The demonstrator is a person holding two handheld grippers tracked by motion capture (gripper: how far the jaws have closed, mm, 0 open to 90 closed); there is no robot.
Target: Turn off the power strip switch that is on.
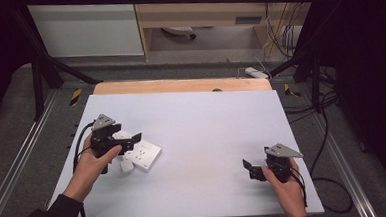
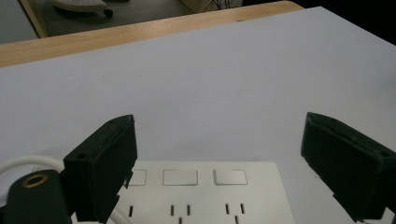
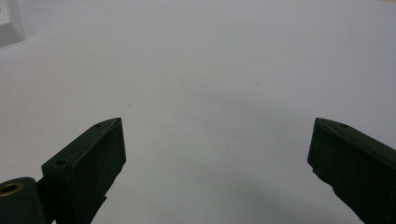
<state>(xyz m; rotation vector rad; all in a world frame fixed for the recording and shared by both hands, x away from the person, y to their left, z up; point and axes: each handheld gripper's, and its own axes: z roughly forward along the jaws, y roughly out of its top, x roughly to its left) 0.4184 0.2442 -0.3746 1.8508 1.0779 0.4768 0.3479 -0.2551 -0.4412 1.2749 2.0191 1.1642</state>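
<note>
A white socket strip [image 1: 146,154] lies flat on the left part of the pale table, with rocker switches and slot holes on top [image 2: 205,191]. A small white plug block [image 1: 127,165] sits at its near edge, and a white cable [image 2: 28,161] curves off beside my left jaw. My left gripper [image 1: 127,135] hovers over the strip's left end, open [image 2: 224,172], its jaws wide apart with no pad touching the strip. My right gripper [image 1: 251,169] rests low at the right, open [image 3: 217,172] over bare table. A corner of the strip [image 3: 9,23] shows far off.
The pale sheet [image 1: 207,133] covers a wooden table whose far edge [image 1: 180,85] shows. Metal frame rails run along both sides. Cables and a white power block [image 1: 256,72] lie on the floor beyond the far right corner.
</note>
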